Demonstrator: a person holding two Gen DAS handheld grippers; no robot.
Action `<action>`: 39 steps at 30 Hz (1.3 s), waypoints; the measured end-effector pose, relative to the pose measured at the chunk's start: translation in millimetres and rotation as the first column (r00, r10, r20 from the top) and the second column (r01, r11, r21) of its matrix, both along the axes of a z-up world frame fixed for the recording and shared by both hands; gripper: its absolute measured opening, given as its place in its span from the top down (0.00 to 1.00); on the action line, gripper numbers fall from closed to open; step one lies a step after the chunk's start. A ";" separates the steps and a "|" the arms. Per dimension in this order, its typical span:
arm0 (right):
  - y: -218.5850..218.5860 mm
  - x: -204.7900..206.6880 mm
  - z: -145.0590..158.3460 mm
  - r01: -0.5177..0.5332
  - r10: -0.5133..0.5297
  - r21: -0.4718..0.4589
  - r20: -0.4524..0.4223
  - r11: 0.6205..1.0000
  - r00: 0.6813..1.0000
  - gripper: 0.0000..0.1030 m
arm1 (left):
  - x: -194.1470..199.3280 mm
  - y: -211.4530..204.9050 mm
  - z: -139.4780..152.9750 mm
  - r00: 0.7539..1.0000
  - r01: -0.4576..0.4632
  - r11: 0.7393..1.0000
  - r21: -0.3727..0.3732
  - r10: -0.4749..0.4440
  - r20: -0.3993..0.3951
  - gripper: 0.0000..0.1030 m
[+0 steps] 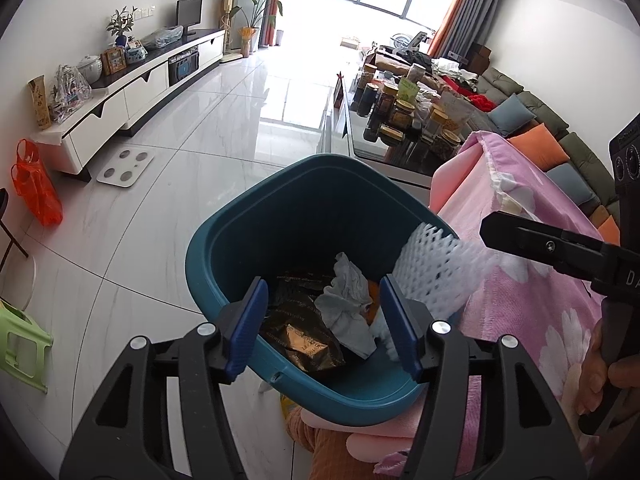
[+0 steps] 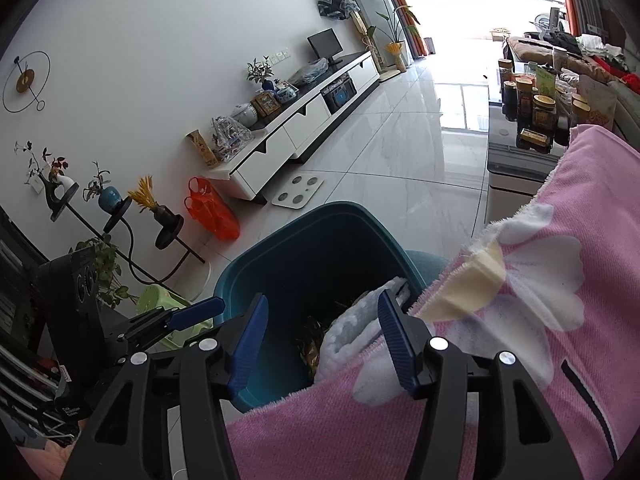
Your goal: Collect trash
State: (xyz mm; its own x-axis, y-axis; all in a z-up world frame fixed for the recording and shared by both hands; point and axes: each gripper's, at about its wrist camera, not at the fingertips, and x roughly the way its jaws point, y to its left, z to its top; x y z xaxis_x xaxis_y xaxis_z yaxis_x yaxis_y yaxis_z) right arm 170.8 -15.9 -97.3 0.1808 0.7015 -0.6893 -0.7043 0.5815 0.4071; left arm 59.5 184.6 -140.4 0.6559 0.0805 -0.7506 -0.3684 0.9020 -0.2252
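Teal bin (image 1: 224, 248) standing upright beside pink blanket (image 1: 532, 288), mouth facing up; white foam net (image 1: 436, 264) leaning on its rim, long axis slanting into bin; left gripper (image 1: 324, 320) and right gripper (image 2: 320, 340) hovering above, jaws parted, holding nothing.

- The bin (image 1: 224, 240) stands on the floor (image 1: 160, 200), just ahead of and below the left gripper's fingers (image 1: 250, 320).
- Crumpled tissue (image 1: 344, 300), a wrapper (image 1: 304, 336) and foam netting (image 1: 436, 268) lie in it.
- A blanket (image 1: 532, 300) lies right of the bin.
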 end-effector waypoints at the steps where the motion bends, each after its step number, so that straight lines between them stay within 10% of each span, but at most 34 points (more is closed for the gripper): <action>1: -0.4 -0.1 0.9 -0.008 0.008 0.010 -0.005 1.000 1.000 0.47 | -1.0 -0.1 0.9 1.000 0.000 1.000 0.001 0.000 0.002 0.43; 11: -8.0 -7.0 9.8 0.002 -0.003 0.033 0.023 0.999 1.000 0.42 | -16.6 1.4 11.4 0.999 0.002 1.000 0.000 -0.002 0.044 0.35; 24: -71.4 -44.1 31.0 0.102 -0.118 0.088 0.201 0.991 0.972 0.11 | -54.2 -28.5 46.8 0.978 0.017 0.999 0.050 -0.027 0.205 0.06; 39: -187.7 -103.3 46.0 0.383 -0.419 0.176 0.474 0.907 0.774 0.07 | -73.1 -129.6 94.5 0.916 0.015 0.974 0.224 -0.103 0.388 0.06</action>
State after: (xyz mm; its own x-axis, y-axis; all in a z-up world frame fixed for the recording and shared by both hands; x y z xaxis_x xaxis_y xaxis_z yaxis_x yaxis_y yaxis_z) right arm 67.4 -203.6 -51.3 0.7558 0.5295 -0.3853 -0.5278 0.8408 0.1202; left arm -13.7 54.9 -45.9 0.9029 0.1608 -0.3986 -0.2340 0.9618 -0.1419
